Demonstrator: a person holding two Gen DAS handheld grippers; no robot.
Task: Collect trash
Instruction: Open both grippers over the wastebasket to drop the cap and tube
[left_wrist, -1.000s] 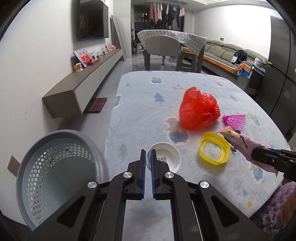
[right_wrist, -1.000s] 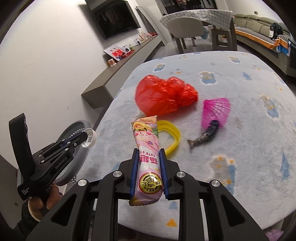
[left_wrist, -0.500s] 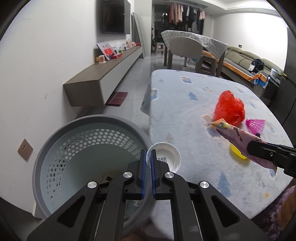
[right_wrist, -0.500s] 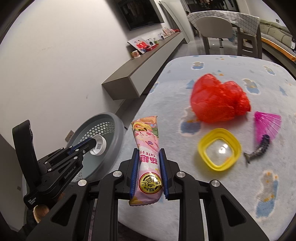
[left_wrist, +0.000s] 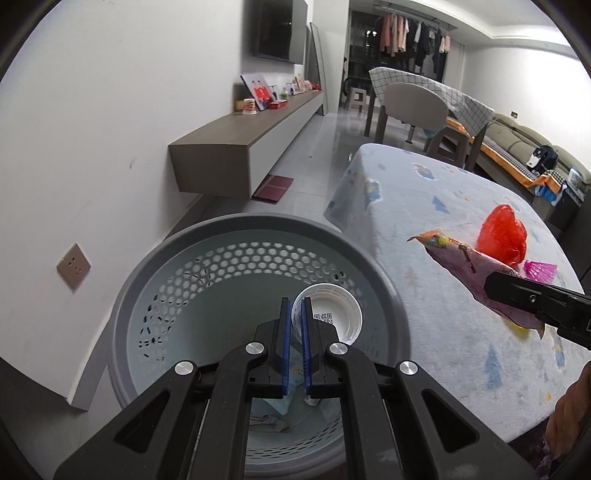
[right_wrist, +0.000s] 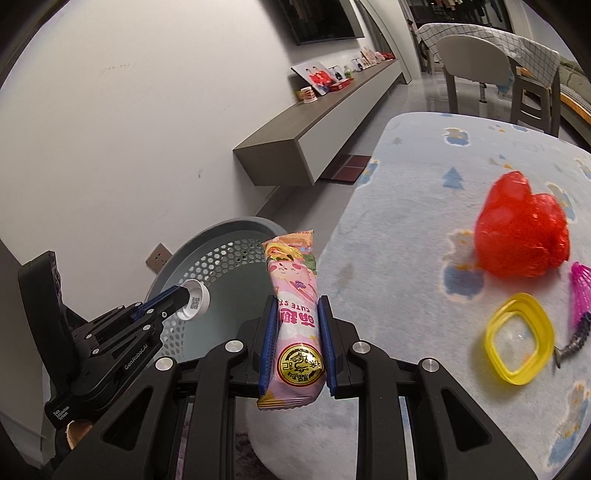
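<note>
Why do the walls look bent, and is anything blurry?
Fisheye lenses: in the left wrist view the long wall shelf bows and dark corners frame the picture; in the right wrist view the crumpled red plastic bag looks slightly smeared, while the pink snack wrapper stays sharp.

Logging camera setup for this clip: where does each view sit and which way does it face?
Left wrist: on the left tongs, facing down into the grey basket; they pinch a white cap; right tongs at the edge.
Right wrist: on the right tongs, facing over the table; they clamp a pink wrapper; left tongs at left.
Shared: basket, cap, wrapper, red bag.
</note>
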